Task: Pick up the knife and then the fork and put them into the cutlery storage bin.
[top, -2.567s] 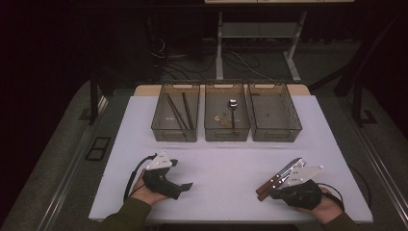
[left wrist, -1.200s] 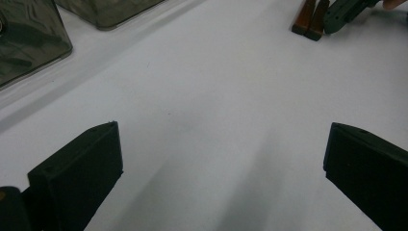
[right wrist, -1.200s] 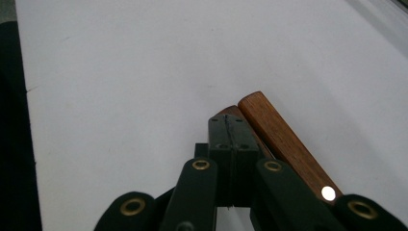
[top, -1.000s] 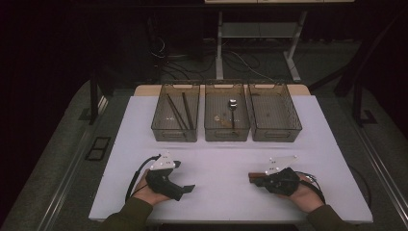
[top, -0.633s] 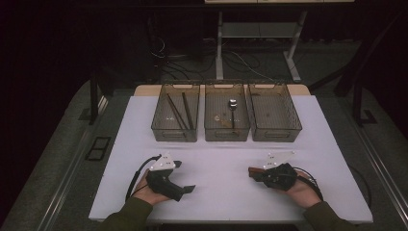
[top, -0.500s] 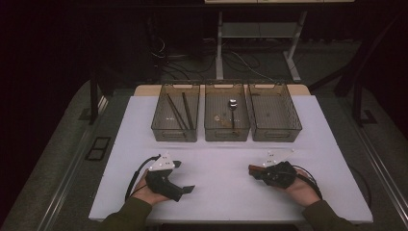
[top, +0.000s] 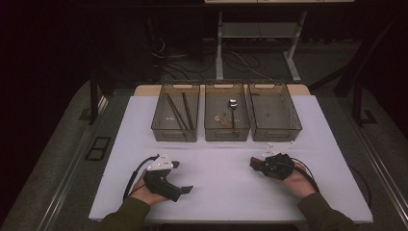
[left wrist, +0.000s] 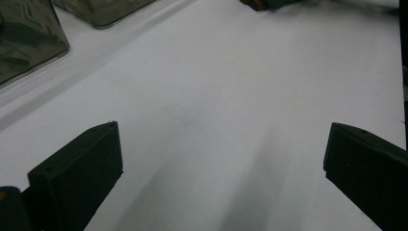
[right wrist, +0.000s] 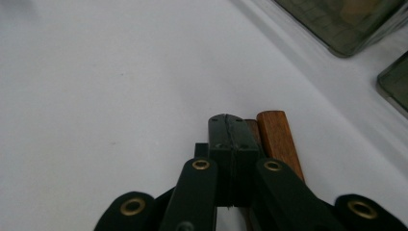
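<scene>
My right gripper (top: 257, 164) rests low on the white table (top: 221, 192) at the front right, jaws pointing left. In the right gripper view its jaws (right wrist: 233, 130) are pressed together, and the wooden handle of a knife (right wrist: 276, 139) pokes out along their right side, so it looks shut on the knife. The brown handle end (top: 252, 163) shows at the jaw tips in the high view. My left gripper (top: 182, 176) lies at the front left. Its jaws (left wrist: 221, 159) stand wide apart over bare table, with nothing between them.
Three smoky clear bins stand in a row at the back. The left bin (top: 174, 136) holds dark sticks, the middle bin (top: 226, 136) holds a spoon (top: 233, 105), and the right bin (top: 276, 136) looks nearly bare. Cables trail from both grippers.
My right hand has slid leftward across the table, knife handle still at its jaw tips; earlier it was farther right. The left hand has stayed put.
</scene>
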A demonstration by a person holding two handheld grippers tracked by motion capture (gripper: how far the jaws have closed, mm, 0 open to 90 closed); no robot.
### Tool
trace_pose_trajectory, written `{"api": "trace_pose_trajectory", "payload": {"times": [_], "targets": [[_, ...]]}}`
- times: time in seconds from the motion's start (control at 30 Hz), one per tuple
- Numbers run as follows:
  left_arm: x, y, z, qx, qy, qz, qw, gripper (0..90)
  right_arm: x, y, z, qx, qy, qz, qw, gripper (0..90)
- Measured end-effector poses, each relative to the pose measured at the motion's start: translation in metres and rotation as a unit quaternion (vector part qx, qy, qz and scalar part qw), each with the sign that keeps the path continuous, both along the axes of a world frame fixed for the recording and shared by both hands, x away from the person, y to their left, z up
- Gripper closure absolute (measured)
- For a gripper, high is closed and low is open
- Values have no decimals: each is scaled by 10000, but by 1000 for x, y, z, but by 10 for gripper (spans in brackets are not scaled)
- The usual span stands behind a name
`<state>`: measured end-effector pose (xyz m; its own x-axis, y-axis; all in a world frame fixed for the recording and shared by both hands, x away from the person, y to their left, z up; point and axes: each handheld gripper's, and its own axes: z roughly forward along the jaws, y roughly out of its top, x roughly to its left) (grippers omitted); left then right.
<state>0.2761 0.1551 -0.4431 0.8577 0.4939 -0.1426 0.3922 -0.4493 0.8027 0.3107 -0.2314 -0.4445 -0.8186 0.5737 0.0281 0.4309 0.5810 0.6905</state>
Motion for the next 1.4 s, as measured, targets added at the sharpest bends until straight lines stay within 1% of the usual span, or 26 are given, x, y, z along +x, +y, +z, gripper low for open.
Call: {"api": "trace_pose_trajectory", "payload": {"times": [0.17,0.23,0.3,0.33,0.4,0.43,0.53,0.6,0.63,0.7,0.77,0.87,0.9,0.97,1.1,1.17,1.2,1.23,1.3,1.33,1.4], "targets": [[0,0,0,-3,0,-3,10000,0,8,-2,-1,25,-6,-109,9999,900],[0,0,0,-14,1,-2,10000,0,9,-2,-1,59,46,-152,9999,900],[0,0,0,-11,5,-9,10000,0,9,-3,-1,62,34,-140,9999,899],[0,0,0,-10,6,-13,10000,0,9,-4,0,96,37,-158,9998,899],[0,0,0,-15,6,-22,10000,0,8,-6,5,254,48,-181,9995,897],[0,0,0,-20,3,-24,10000,0,7,-8,9,301,17,-170,9994,870],[0,0,0,-32,3,-33,10000,0,5,-13,20,472,103,-159,9987,778],[0,0,0,-32,12,-31,10000,0,4,-16,26,458,164,-119,9987,709],[0,0,0,-38,12,-34,10000,0,4,-18,29,447,239,-60,9987,681],[-1,0,1,-40,12,-36,10000,0,3,-19,34,255,309,29,9992,628],[-1,0,1,-38,11,-38,10000,0,3,-20,37,107,437,84,9990,581],[-1,0,1,-40,14,-39,10000,0,3,-24,41,-161,476,45,9987,543],[0,0,1,-41,15,-43,10000,0,3,-25,42,-315,466,-3,9984,532],[0,0,0,-37,17,-46,10000,0,3,-28,43,-500,564,0,9972,534],[0,0,0,-28,13,-61,10000,0,3,-31,45,-918,836,35,9923,521],[0,0,0,-23,13,-66,10000,0,2,-29,45,-1155,850,79,9896,544],[0,0,0,-21,14,-68,10000,0,2,-29,44,-1249,900,122,9880,558],[0,0,0,-28,14,-64,10000,0,2,-28,43,-1451,872,159,9854,570],[0,0,0,-29,14,-65,10000,0,1,-25,42,-1578,919,237,9829,599],[0,0,0,-27,19,-71,10000,0,1,-25,41,-1727,851,280,9809,602],[0,0,0,-14,21,-82,10000,0,1,-23,39,-1827,882,232,9789,624]]}}
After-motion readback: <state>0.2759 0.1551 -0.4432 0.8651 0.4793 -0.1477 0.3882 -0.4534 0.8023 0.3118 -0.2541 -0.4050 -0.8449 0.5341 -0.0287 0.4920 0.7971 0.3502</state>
